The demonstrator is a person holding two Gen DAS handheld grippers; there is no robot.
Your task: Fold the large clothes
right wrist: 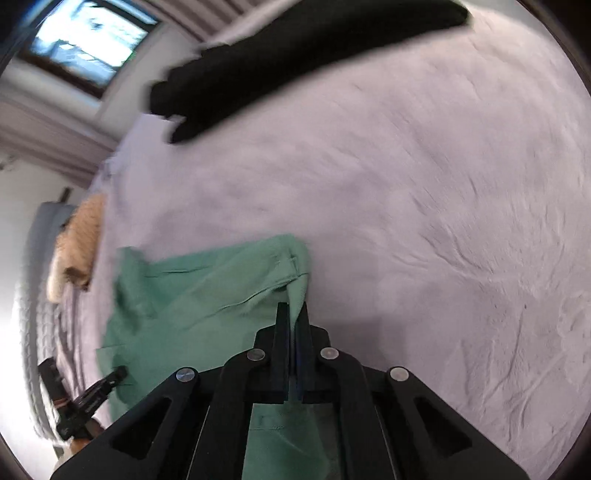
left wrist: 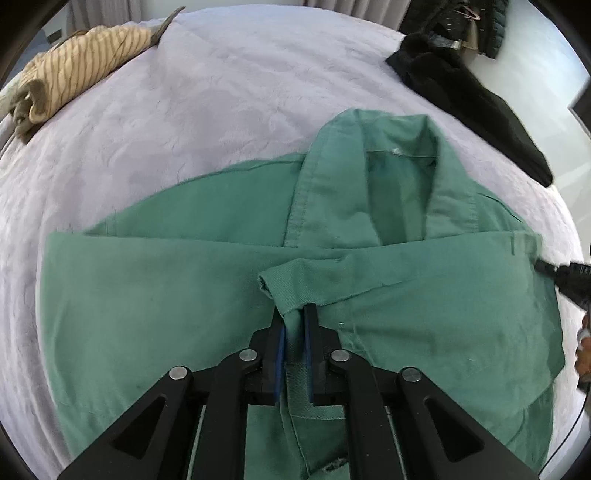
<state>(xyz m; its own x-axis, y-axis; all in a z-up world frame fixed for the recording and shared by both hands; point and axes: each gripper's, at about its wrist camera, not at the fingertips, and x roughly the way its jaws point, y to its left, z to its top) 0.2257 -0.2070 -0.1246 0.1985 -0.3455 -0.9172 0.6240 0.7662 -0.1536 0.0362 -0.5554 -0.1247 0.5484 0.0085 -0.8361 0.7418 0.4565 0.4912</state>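
Three garments lie on the bed (left wrist: 240,92), which is covered in a pale lilac textured spread: one green shirt (left wrist: 147,302), one tan striped garment (left wrist: 74,70) and one black garment (left wrist: 461,96).

One green shirt is the piece being worked. It lies near the front edge of the bed, collar (left wrist: 399,147) pointing away and open, with both sleeves folded in across the body. The left gripper (left wrist: 294,314) has its fingers clenched on a cuff-like fold of the shirt's fabric at the middle of the garment; a strip of green cloth runs between the two blue pads. The right gripper (right wrist: 292,314) has its fingers pinched nearly together on a corner of the same shirt (right wrist: 207,295) at its right edge, the cloth lifted slightly there.

One tan striped garment sits rolled up at the far left corner of the bed. One black garment stretches along the far right side, and more dark clothing (left wrist: 465,22) on hangers shows beyond it.

One window (right wrist: 88,40) appears, blurred, in the right wrist view. Some tiny white lettering on the right gripper's black tip at the left wrist view's edge is too small to read, as is the small tag inside the collar.
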